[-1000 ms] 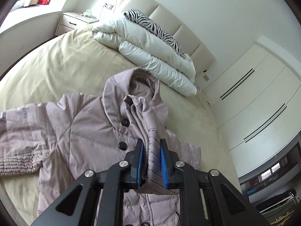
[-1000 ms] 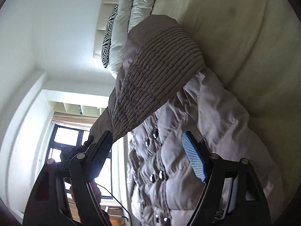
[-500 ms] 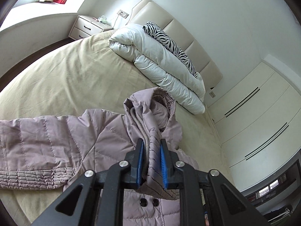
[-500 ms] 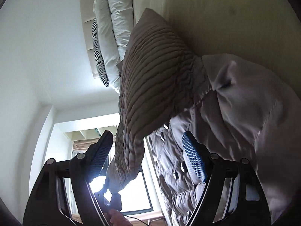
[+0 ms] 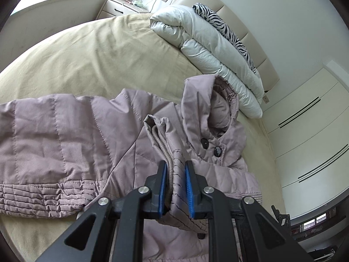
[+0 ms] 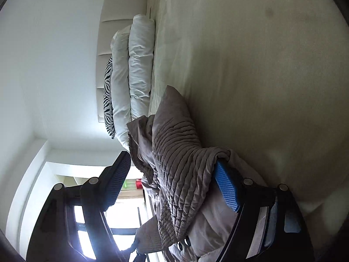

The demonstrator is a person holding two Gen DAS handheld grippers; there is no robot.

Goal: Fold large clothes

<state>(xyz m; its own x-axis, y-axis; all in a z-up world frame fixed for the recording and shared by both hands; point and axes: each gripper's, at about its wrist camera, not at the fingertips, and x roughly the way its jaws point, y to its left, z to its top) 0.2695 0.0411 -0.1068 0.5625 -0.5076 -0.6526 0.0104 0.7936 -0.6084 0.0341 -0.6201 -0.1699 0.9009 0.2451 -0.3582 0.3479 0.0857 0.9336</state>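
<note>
A mauve quilted hooded jacket (image 5: 65, 142) lies spread on the beige bed (image 5: 98, 54), its hood (image 5: 218, 109) toward the headboard and one sleeve stretched out to the left. My left gripper (image 5: 176, 187) is shut on a folded front edge with a ribbed trim, held low over the jacket's chest. In the right wrist view, the pleated hem part of the jacket (image 6: 178, 174) hangs between the jaws of my right gripper (image 6: 172, 159). It drapes over the blue-padded finger (image 6: 226, 190); the other finger stands apart from it. These jaws are closing.
A folded white duvet (image 5: 207, 43) and a zebra-print pillow (image 5: 224, 30) lie along the padded headboard (image 5: 244, 24). A nightstand (image 5: 122, 8) stands at the far left corner, white wardrobes (image 5: 305, 131) to the right. A bright window (image 6: 109, 222) shows behind the right gripper.
My left gripper has sunk toward the bed with the jacket edge still in it. The right gripper has swung sideways, and the pleated hem now lies bunched between its jaws.
</note>
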